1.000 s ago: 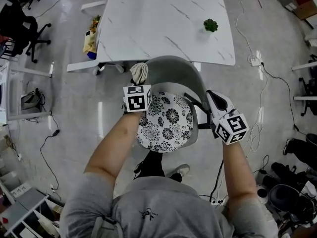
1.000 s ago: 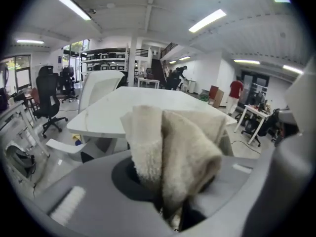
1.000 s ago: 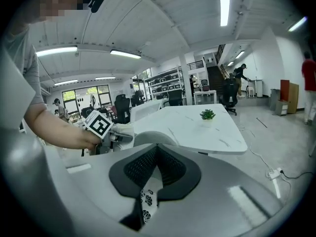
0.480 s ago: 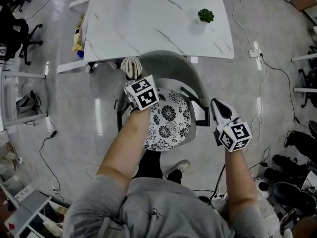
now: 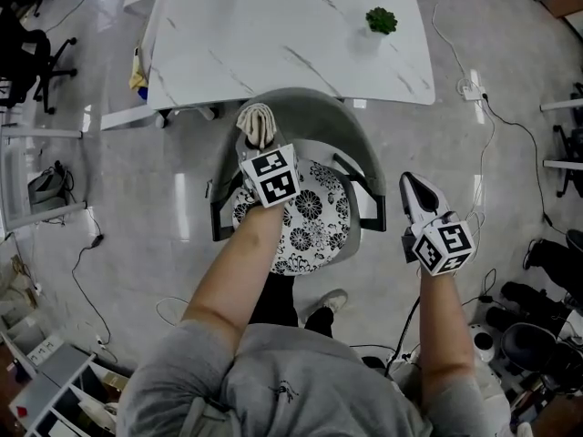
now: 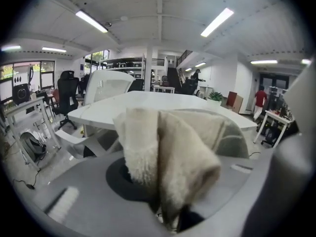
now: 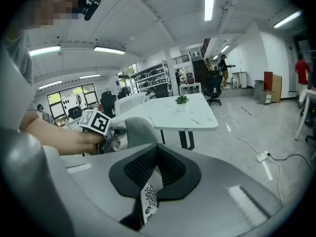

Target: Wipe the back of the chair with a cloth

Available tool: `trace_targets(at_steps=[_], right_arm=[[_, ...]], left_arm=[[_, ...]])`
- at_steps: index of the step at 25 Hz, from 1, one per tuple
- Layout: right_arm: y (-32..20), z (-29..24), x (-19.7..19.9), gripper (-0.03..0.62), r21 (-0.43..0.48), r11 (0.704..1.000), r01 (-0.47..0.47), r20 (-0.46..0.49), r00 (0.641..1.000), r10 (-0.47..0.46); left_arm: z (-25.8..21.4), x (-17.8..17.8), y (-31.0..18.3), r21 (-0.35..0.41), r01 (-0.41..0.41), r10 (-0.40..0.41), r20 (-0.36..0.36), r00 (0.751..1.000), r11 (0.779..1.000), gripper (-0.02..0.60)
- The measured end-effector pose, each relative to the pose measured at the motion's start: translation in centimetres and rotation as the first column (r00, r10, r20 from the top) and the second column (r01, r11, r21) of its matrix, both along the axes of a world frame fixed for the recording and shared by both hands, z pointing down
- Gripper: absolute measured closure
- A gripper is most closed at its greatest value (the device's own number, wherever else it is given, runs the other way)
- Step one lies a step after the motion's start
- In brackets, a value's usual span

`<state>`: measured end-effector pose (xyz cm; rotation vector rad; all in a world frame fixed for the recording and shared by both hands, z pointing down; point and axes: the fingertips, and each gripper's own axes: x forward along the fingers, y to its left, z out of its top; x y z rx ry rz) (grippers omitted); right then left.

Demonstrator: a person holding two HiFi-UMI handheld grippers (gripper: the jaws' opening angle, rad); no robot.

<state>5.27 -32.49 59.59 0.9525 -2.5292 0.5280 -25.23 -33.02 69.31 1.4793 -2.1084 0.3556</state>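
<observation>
A: Left gripper [image 5: 260,146] pinches a fluffy cream cloth [image 5: 258,121], bunched at the curved grey chair back [image 5: 328,107] rim.
B: Right gripper [image 5: 413,188] pressed together, empty, off to the side. Floral cushion [image 5: 314,221] partly hidden under the forearm [image 5: 241,262].

One grey chair [image 5: 351,139] with one floral cushion [image 5: 310,217] and two black armrests [image 5: 216,217], one cloth [image 5: 256,121], two grippers, left gripper [image 5: 260,146] and right gripper [image 5: 412,186], one marker cube apiece. One marble-topped bench [image 5: 273,35] with one potted plant [image 5: 382,20] on it. On the floor one power strip [image 5: 470,89] and one black office chair [image 5: 32,53] at far left; in the left gripper view, one person in red [image 6: 259,100] far back.
</observation>
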Motion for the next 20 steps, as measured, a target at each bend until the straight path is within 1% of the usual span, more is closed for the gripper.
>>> trace_targets(at_steps=[2,4,7,9,12,15,16,17,18,19,20], right_arm=[[-0.1,-0.2,0.1,0.592,0.004,1.0,0.001,0.002,1.0,-0.001],[0.0,-0.2,0.5,0.592,0.003,1.0,-0.003,0.002,1.0,0.003],[0.1,0.0,1.5,0.592,-0.004,1.0,-0.016,0.001,1.0,0.016],[0.2,0.1,2.1,0.592,-0.007,1.0,-0.025,-0.001,1.0,0.025],[0.2,0.0,3.0,0.592,-0.007,0.999,-0.037,-0.004,0.999,0.037],[0.2,-0.1,3.4,0.592,-0.006,0.999,-0.047,-0.004,0.999,0.047],[0.1,-0.1,3.4,0.592,-0.006,0.999,-0.049,-0.003,0.999,0.049],[0.1,-0.1,3.4,0.592,-0.006,0.999,-0.049,-0.003,0.999,0.049],[0.1,0.0,3.2,0.592,-0.007,0.999,-0.049,-0.002,0.999,0.049],[0.2,0.2,3.0,0.592,-0.008,0.999,-0.047,-0.001,0.999,0.047],[0.2,0.3,2.6,0.592,-0.011,0.999,-0.041,0.0,0.999,0.041]], left_arm=[[0.1,1.7,-1.0,-0.004,-0.036,0.036,-0.024,0.999,0.999,0.468],[-0.1,4.0,-2.3,-0.002,-0.093,0.093,-0.042,0.995,0.996,0.468],[-0.6,8.1,-4.3,-0.006,-0.199,0.198,-0.067,0.978,0.98,0.468],[-0.7,10.8,-5.2,-0.021,-0.277,0.274,-0.08,0.958,0.961,0.468],[-0.5,14.0,-5.7,-0.039,-0.384,0.38,-0.088,0.921,0.922,0.468],[-0.2,15.9,-5.6,-0.02,-0.479,0.474,-0.119,0.873,0.877,0.468],[-0.2,16.0,-5.4,-0.007,-0.499,0.494,-0.13,0.859,0.866,0.466],[-0.1,15.7,-5.1,0.004,-0.505,0.5,-0.139,0.855,0.863,0.466],[0.0,14.9,-4.6,0.01,-0.492,0.488,-0.146,0.861,0.871,0.466],[0.3,13.4,-3.8,0.007,-0.461,0.457,-0.149,0.877,0.888,0.466],[0.9,11.4,-2.7,-0.002,-0.413,0.408,-0.15,0.901,0.911,0.466]])
